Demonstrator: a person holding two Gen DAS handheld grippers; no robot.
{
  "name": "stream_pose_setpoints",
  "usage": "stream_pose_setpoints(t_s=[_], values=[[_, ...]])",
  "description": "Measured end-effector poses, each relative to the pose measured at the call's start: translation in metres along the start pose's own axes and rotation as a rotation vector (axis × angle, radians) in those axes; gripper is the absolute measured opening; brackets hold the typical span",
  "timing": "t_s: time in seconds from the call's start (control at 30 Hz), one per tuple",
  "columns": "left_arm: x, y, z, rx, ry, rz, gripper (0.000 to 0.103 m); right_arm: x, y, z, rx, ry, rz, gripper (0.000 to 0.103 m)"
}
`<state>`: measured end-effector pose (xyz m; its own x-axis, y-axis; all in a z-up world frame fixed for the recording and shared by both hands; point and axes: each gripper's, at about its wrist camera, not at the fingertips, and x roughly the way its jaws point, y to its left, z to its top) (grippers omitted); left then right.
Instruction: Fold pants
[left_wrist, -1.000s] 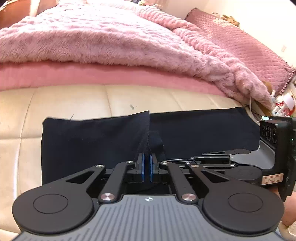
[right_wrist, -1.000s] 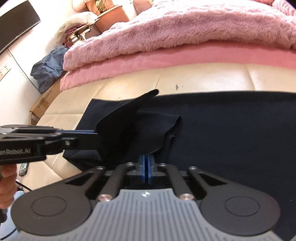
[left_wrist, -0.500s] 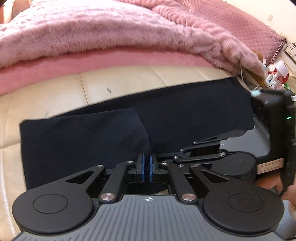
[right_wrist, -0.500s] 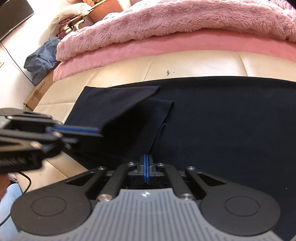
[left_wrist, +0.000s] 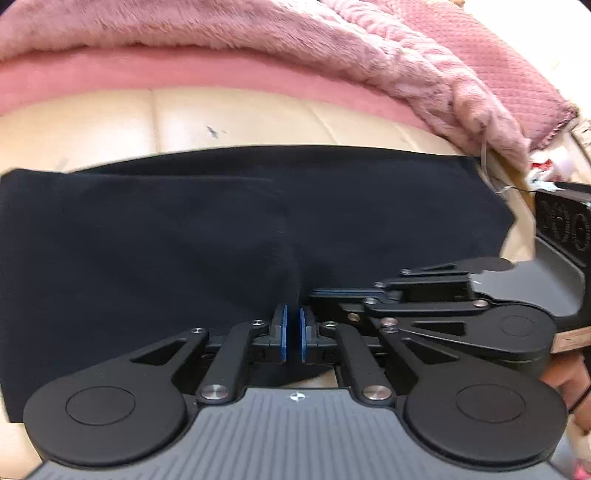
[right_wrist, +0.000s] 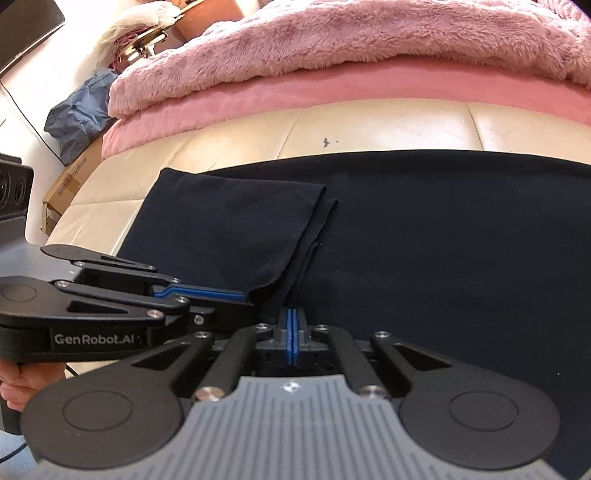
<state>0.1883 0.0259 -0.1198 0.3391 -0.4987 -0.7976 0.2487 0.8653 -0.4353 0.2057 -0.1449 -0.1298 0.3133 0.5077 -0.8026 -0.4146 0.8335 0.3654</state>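
Light: bright daylight, room well lit.
Glare: cream cushion (left_wrist: 258, 114) and top-right corner washed out.
Shadows: pants (right_wrist: 443, 229) v. dark — folds barely readable.
Blur: left wrist view smeared at edges.
Distortion: strong fisheye — straight lines bow.

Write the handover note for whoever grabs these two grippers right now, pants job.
Left gripper: pads nearly closed with a slim gap, pinching the near corner of the folded flap.
Right gripper: pads pressed shut on the same near edge of the pants, right beside the left one.
The dark pants lie flat across the cream bench in front of the pink blanket.
Done: the left end is folded over onto the middle, flap lying flat.
Left: release both grips, smooth the flap, then probably fold the right end over too.
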Motion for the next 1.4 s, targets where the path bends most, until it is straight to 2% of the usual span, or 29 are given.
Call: stream_pose_setpoints(t_s=[0.07, 0.13, 0.23, 0.27, 0.3, 0.5, 0.67, 0.73, 0.77, 0.8, 0.83, 1.0, 1.13, 1.23, 1.4], values=[[0.000, -0.001, 0.000, -0.012, 0.003, -0.007, 0.015, -0.002, -0.001, 0.002, 0.004, 0.006, 0.005, 0.000], [-0.001, -0.003, -0.001, -0.011, -0.003, -0.008, 0.015, -0.006, -0.003, 0.006, 0.017, 0.000, 0.000, 0.002], [-0.013, -0.003, -0.002, -0.025, -0.043, -0.010, 0.016, -0.015, -0.013, 0.012, 0.078, -0.028, 0.017, 0.015], [-0.017, -0.002, -0.003, -0.030, -0.057, -0.011, 0.019, -0.016, -0.016, 0.014, 0.104, -0.033, 0.030, 0.026], [-0.023, -0.001, -0.003, -0.031, -0.073, -0.003, 0.021, -0.016, -0.019, 0.016, 0.128, -0.037, 0.046, 0.031], [-0.056, 0.015, -0.009, -0.054, -0.175, 0.174, 0.022, 0.003, -0.028, 0.030, 0.226, -0.031, 0.087, 0.031], [-0.087, 0.042, -0.017, -0.140, -0.250, 0.265, 0.022, 0.015, -0.028, 0.034, 0.296, -0.034, 0.117, 0.030], [-0.096, 0.051, -0.021, -0.171, -0.269, 0.290, 0.022, 0.018, -0.021, 0.033, 0.290, -0.031, 0.119, 0.025], [-0.100, 0.055, -0.023, -0.186, -0.276, 0.298, 0.022, 0.019, -0.017, 0.033, 0.283, -0.030, 0.112, 0.019], [-0.104, 0.059, -0.026, -0.203, -0.282, 0.308, 0.022, 0.020, -0.014, 0.033, 0.277, -0.029, 0.107, 0.007], [-0.106, 0.061, -0.027, -0.216, -0.287, 0.319, 0.022, 0.021, -0.012, 0.032, 0.274, -0.030, 0.099, 0.003], [-0.123, 0.070, -0.037, -0.255, -0.315, 0.374, 0.022, 0.010, 0.004, 0.038, 0.215, -0.063, 0.068, 0.000], [-0.135, 0.072, -0.042, -0.289, -0.346, 0.390, 0.022, -0.025, 0.022, 0.060, 0.136, -0.110, 0.085, 0.000], [-0.139, 0.065, -0.040, -0.272, -0.358, 0.392, 0.022, -0.063, 0.029, 0.080, 0.064, -0.139, 0.070, 0.000], [-0.134, 0.046, -0.031, -0.234, -0.371, 0.354, 0.022, -0.132, 0.004, 0.108, 0.025, -0.160, 0.036, 0.000]])
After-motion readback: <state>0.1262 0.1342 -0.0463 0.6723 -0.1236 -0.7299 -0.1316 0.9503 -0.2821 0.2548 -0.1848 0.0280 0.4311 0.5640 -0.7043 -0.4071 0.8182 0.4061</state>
